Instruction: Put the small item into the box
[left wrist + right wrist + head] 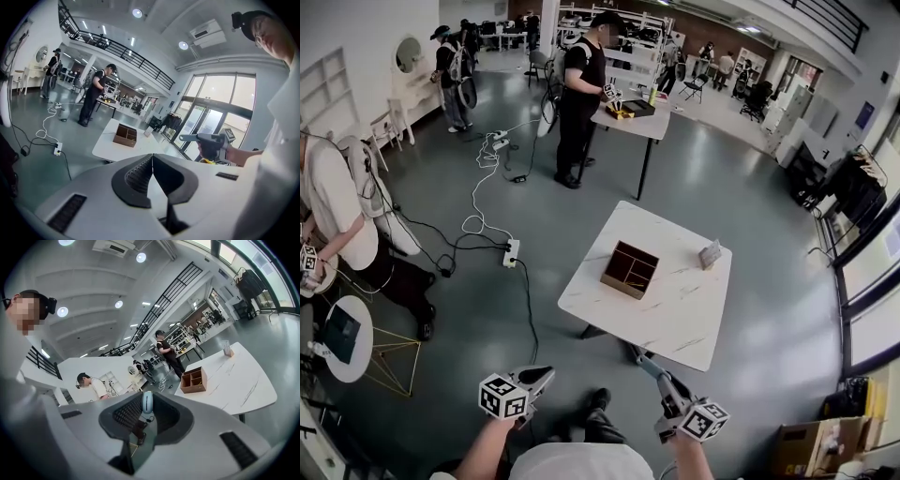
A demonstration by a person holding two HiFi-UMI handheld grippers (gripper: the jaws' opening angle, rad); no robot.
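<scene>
box (629, 269) of brown wood, split into open compartments, sits on the left half of a white marbled table (675, 314), close to its left edge. a small card stand (710, 253) is upright near the table's far right edge, well apart from the box.

both grippers are held low on the near side of the table, over the grey floor. the left gripper (546, 373) is off to the left of the table, and its own view shows the jaws pressed together with nothing between them. the right gripper (639, 355) points at the table's near corner; its jaws are drawn in narrow on the small item (147, 402) — a pale blue, rounded piece pinched at the fingertips. the head view is too coarse to show that piece. it is not in the box, which lies well beyond the right gripper.

a white power strip (512, 252) with trailing cables lies on the floor left of the table. further off, a person in black (581, 84) stands at a second table, and a person in a white shirt (333, 206) is at the far left edge.
</scene>
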